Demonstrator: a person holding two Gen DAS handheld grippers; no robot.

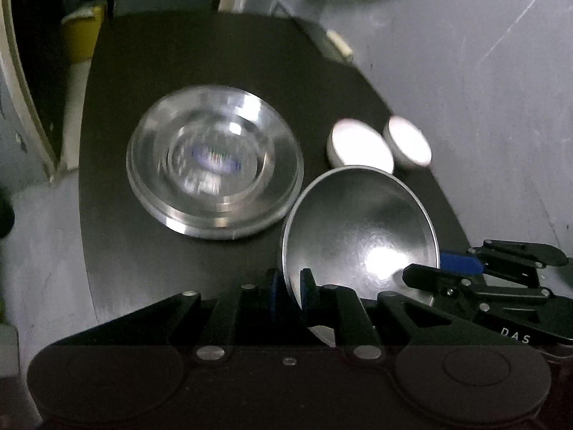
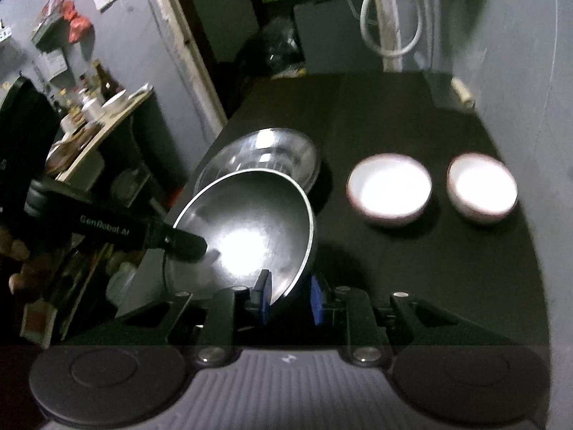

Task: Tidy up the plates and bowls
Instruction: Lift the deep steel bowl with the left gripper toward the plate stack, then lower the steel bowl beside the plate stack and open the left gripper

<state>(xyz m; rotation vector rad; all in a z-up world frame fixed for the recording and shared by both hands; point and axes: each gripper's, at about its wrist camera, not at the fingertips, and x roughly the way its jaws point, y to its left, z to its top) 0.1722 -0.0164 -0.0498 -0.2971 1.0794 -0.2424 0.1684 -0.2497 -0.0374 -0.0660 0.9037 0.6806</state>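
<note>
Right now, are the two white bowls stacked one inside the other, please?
No, the two white bowls sit side by side, apart, on the black table.

The metal bowl [image 1: 361, 229] looks brushed and satiny, with a bright glare spot. Left of it, the stacked plates [image 1: 215, 165] are polished, mirror-like metal. The two small white bowls [image 2: 390, 186] beyond it look glossy. The desk [image 2: 394, 268] is matt black.

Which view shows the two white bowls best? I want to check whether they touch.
The right wrist view: the left white bowl and right white bowl sit unobstructed on the black table, clearly apart. The left wrist view shows them smaller, blurred, seemingly overlapping, partly behind the held steel plate.
</note>
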